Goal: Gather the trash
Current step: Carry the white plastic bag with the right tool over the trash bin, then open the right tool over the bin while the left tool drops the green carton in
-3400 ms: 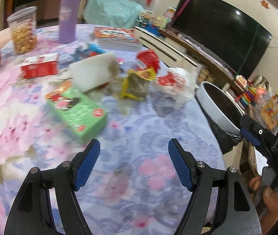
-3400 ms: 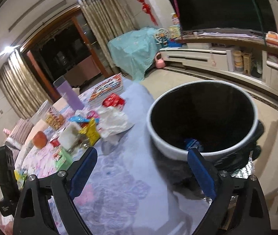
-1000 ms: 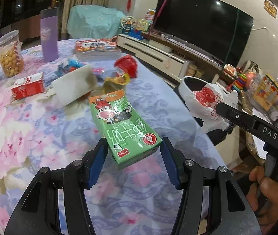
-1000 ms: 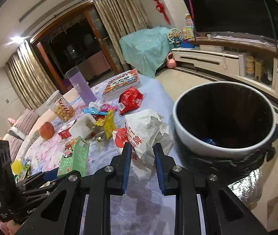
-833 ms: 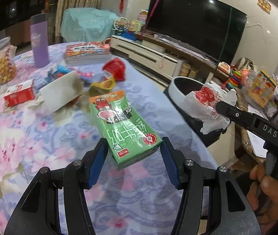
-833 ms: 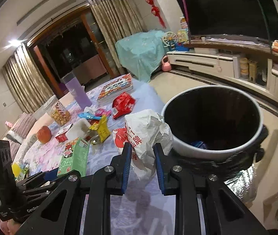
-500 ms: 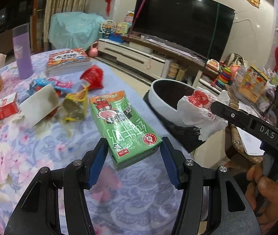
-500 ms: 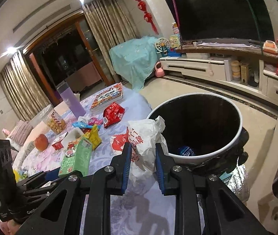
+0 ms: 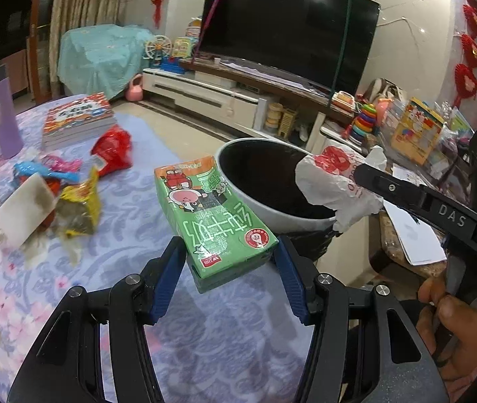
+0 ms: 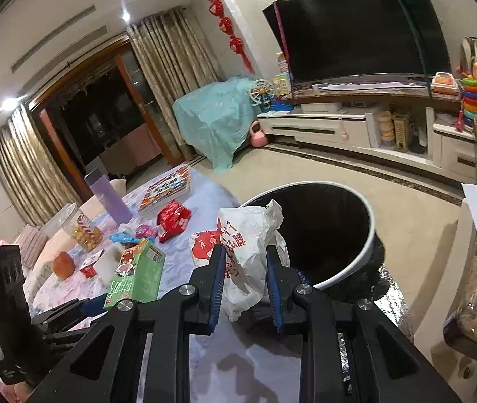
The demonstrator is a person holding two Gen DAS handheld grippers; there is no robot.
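Between left claw (image 9: 228,262) pads, green carton (image 9: 211,208), clamped

The right gripper (image 10: 243,277) has its blue-padded jaws pressed on a crumpled white plastic bag with red print (image 10: 250,252), held above the table with the floral lilac cloth (image 10: 178,262). Just behind the bag stands a round bin with a white rim and black liner (image 10: 367,231). At the left, the left gripper (image 10: 84,305) holds a green drink carton (image 10: 137,273). Further back on the table lie a red snack packet (image 10: 173,218), a stack of books (image 10: 168,191) and a lilac bottle (image 10: 107,196)
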